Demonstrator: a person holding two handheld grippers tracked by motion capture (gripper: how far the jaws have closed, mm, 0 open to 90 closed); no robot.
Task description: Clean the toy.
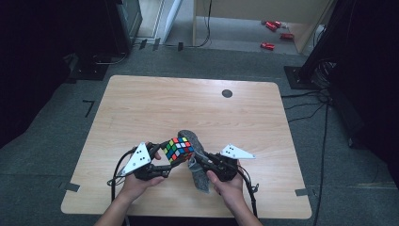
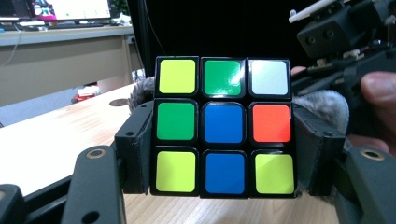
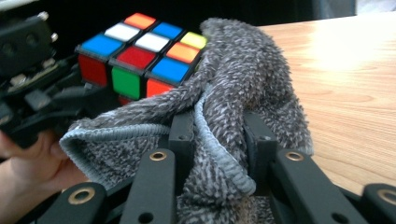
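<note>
Rubik's cube sits clamped between the left gripper jaws, held just above the wooden table. Right gripper is pinching a fuzzy grey cloth, pressed against the cube's far side.

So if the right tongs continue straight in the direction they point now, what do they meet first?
Probably the puzzle cube held in the left tongs; the right tongs already pinch the grey cloth, which lies against the cube.
</note>
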